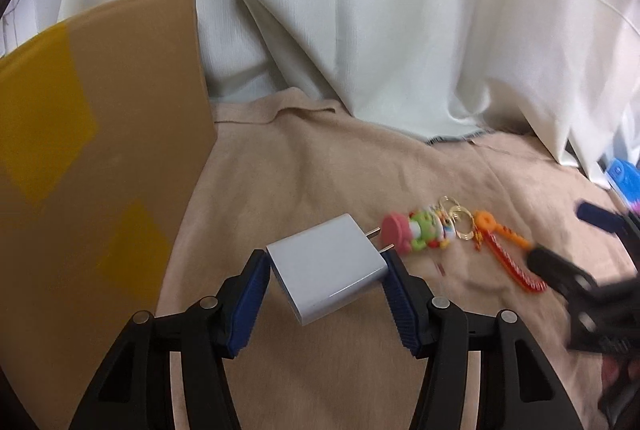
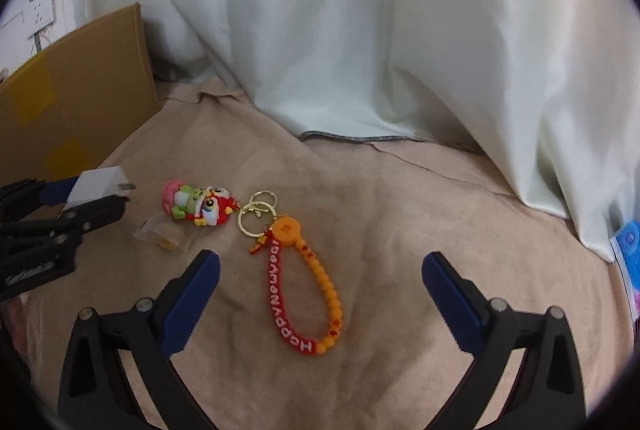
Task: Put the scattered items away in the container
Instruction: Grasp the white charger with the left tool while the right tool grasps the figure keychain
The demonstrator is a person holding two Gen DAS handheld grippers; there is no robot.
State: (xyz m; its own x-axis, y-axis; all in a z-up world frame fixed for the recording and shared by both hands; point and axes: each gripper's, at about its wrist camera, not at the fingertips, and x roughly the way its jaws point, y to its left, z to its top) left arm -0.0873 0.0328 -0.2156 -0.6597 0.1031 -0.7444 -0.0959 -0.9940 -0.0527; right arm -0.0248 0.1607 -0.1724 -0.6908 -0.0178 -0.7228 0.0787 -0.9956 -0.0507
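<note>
Left wrist view, left tool clamped on white charger, right tool spread wide over keychain, cardboard box at left edge.

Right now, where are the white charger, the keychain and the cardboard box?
white charger point(image 1: 326, 270), left wrist view, top face.
keychain point(image 2: 304, 294), right wrist view, red strap.
cardboard box point(image 1: 120, 102), left wrist view, side wall.

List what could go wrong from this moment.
1. The left gripper holds the charger skewed, by its corners; it might twist out on the way to the box.
2. The right gripper hangs open over the keychain; closing on the loop may leave the figure dangling.
3. The small clear packet is easy to overlook.
</note>
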